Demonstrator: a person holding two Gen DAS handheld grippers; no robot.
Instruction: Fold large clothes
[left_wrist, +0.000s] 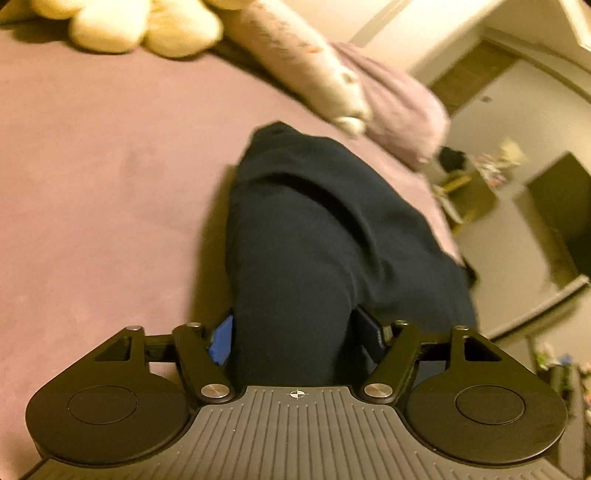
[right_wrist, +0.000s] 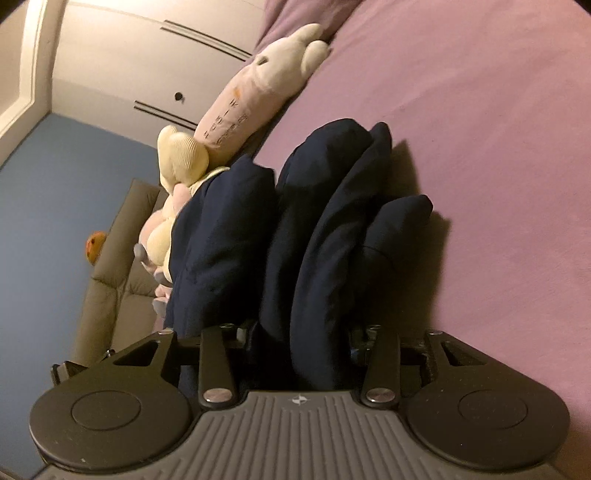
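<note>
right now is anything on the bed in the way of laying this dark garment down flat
Nothing visible does. The dark garment is bunched between the jaws of both the left gripper and the right gripper, and the purple sheet beside it is bare. The plush toys and long pillow lie at the far edge.

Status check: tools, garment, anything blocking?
Left tool and right tool both clamped on bunched navy garment. Bed ahead; plush toys at its edge.

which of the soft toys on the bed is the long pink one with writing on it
The long pink bolster toy with a white animal head; the cream plush toys beside it are rounder and unprinted.
</note>
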